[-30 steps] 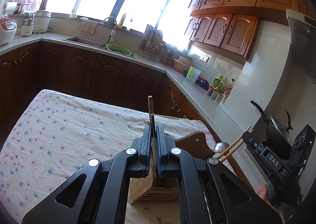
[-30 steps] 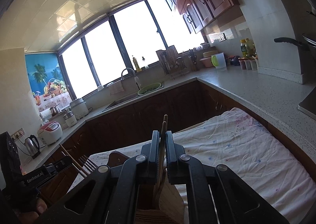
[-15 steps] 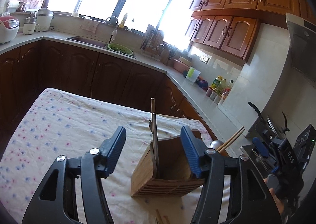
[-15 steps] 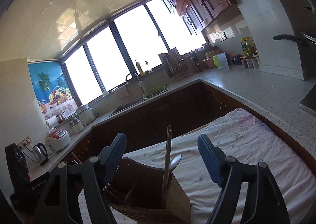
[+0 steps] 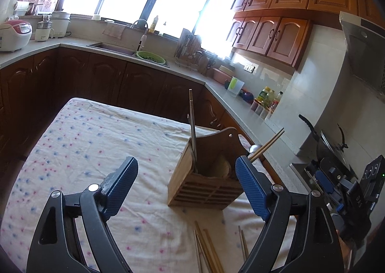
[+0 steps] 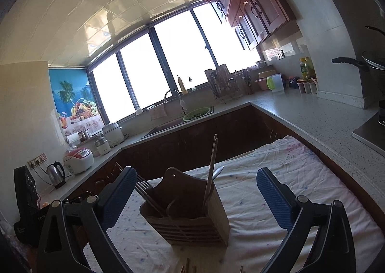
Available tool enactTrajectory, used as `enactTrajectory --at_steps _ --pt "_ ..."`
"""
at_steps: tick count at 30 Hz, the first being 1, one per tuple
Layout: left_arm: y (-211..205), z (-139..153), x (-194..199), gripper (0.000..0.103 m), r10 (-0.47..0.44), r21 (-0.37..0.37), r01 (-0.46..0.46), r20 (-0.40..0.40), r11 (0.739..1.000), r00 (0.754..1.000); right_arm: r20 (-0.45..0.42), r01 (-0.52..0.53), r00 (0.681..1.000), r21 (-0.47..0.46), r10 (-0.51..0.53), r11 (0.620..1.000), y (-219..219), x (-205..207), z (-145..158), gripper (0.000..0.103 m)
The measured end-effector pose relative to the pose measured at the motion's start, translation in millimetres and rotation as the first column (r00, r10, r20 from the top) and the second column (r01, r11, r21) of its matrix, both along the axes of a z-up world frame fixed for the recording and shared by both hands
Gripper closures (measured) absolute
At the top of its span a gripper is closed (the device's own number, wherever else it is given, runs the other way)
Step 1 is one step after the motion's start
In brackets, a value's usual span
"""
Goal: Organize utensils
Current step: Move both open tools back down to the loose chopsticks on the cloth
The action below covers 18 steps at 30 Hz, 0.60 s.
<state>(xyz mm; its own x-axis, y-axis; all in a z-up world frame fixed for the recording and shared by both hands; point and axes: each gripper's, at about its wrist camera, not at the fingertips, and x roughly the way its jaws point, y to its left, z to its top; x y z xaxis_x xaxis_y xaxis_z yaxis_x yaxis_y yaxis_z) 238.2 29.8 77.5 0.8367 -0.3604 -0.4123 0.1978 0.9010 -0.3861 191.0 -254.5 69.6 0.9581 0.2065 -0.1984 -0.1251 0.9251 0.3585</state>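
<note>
both wrist views share the wooden holder (image 5: 207,174) (image 6: 190,212), seemingly close.

At frame centre stands a slatted matt wooden holder (image 5: 207,176) on wrinkled floral cloth (image 5: 96,152). The pads (image 5: 122,184) look like ribbed blue plastic; the countertop (image 6: 324,119), right, looks like speckled, faintly glossy stone.

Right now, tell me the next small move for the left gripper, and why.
Probably lower the left gripper toward the loose chopsticks lying on the cloth in front of the wooden holder. Both grippers are open and hold nothing, utensils already stand in the holder, and these chopsticks lie nearest the left gripper.
</note>
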Motion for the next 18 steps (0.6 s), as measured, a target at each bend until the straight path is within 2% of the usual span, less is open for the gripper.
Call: enactTrajectory --at_steps 9,18 --pt "-6.1 -23.5 -35.0 0.017 -0.025 0.025 0.026 -0.054 0.999 0.998 -0.074 0.013 0.997 -0.004 -0.013 1.000 -8.1 -37.7 -26.3 0.002" --pt "-12.5 -53.2 -52.9 0.017 -0.039 0.053 0.046 -0.125 0.998 0.991 -0.161 0.030 0.986 0.007 -0.029 1.000 -16.7 -61.8 -59.8 0.002"
